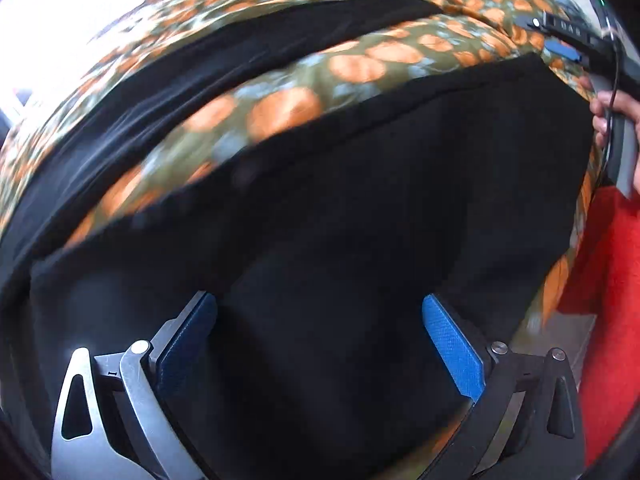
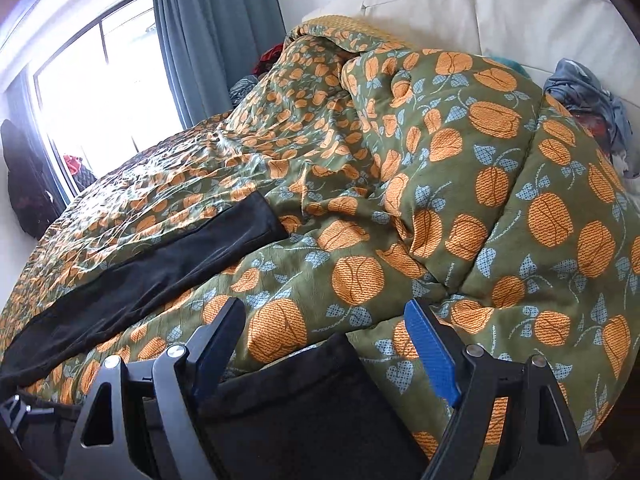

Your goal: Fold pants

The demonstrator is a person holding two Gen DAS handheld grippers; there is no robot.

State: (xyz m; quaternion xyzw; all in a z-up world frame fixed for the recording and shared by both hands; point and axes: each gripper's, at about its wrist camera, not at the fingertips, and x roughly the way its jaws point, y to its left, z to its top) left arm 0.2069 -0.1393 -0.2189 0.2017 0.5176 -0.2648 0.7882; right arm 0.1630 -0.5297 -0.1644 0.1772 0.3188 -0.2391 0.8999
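The black pants (image 1: 360,208) lie spread on a green bedspread with orange fruit print (image 1: 280,108). In the left wrist view one leg (image 1: 224,60) runs across the far side and the wide near part fills the middle. My left gripper (image 1: 320,316) is open just above the near black cloth, with its blue pads (image 1: 452,344) apart and empty. In the right wrist view my right gripper (image 2: 324,320) is open over the hem end of one leg (image 2: 304,400), which lies between the jaws. The other leg (image 2: 152,264) lies at the left. The right gripper also shows in the left wrist view (image 1: 576,44), held by a hand.
The bedspread (image 2: 480,200) is bunched into a high mound at the back right. A white padded headboard (image 2: 500,8) stands behind it with crumpled clothes (image 2: 588,100) on top. A window (image 2: 100,92) and blue curtain (image 2: 208,32) are at the left. Red cloth (image 1: 612,280) lies at the bed's right edge.
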